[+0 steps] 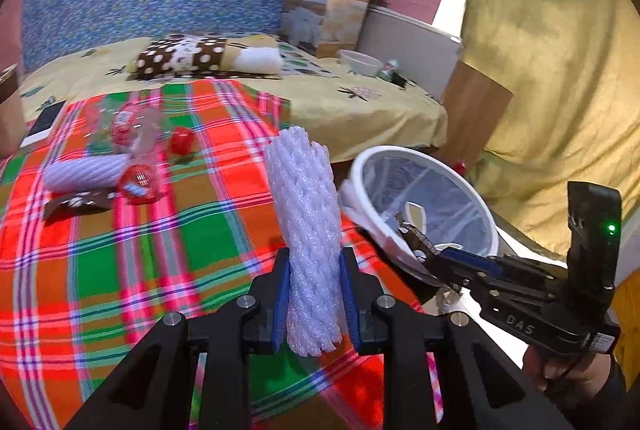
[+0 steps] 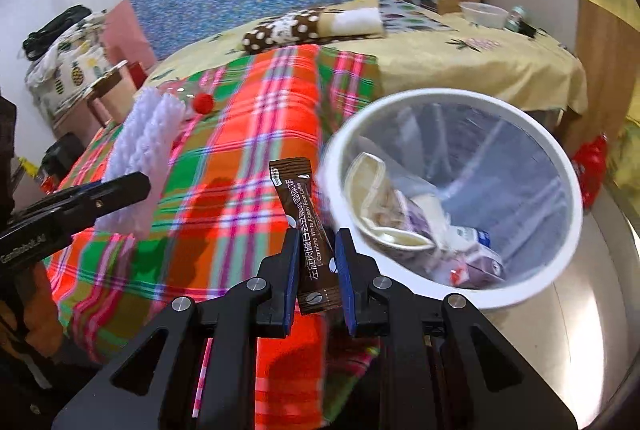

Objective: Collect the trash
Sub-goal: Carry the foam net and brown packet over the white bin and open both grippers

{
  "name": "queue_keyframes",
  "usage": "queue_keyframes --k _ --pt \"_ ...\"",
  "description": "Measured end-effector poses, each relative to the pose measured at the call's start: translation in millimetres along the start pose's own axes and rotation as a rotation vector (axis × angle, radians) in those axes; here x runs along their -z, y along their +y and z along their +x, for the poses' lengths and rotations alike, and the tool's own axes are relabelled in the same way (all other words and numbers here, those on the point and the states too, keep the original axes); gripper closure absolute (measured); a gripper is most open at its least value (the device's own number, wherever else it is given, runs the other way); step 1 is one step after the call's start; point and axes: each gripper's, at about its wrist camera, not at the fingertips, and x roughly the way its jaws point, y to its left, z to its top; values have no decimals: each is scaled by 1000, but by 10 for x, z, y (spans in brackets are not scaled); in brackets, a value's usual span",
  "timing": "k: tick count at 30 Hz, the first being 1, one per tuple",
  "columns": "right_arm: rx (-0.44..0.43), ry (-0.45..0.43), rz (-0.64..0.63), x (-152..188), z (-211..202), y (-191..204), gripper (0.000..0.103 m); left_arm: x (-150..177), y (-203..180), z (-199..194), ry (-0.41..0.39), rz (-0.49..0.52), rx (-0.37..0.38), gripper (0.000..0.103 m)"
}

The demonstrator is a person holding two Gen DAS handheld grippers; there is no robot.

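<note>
Two tools loaded: left tool clamped on foam net sleeve; right tool clamped on coffee sachet.

We see the bin right of the cloth-covered desk, cartons inside it, the bed behind, bottles on the desk's far left.

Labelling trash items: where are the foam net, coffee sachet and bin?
foam net [image 1: 308,230], left wrist view, mid-sleeve.
coffee sachet [image 2: 308,226], right wrist view, printed middle.
bin [image 2: 576,206], right wrist view, white rim.
</note>
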Motion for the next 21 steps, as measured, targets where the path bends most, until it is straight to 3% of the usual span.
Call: queue_keyframes --k 21 --pt "90 -39 100 20 -157 -612 82 -159 -657 683 92 120 127 79"
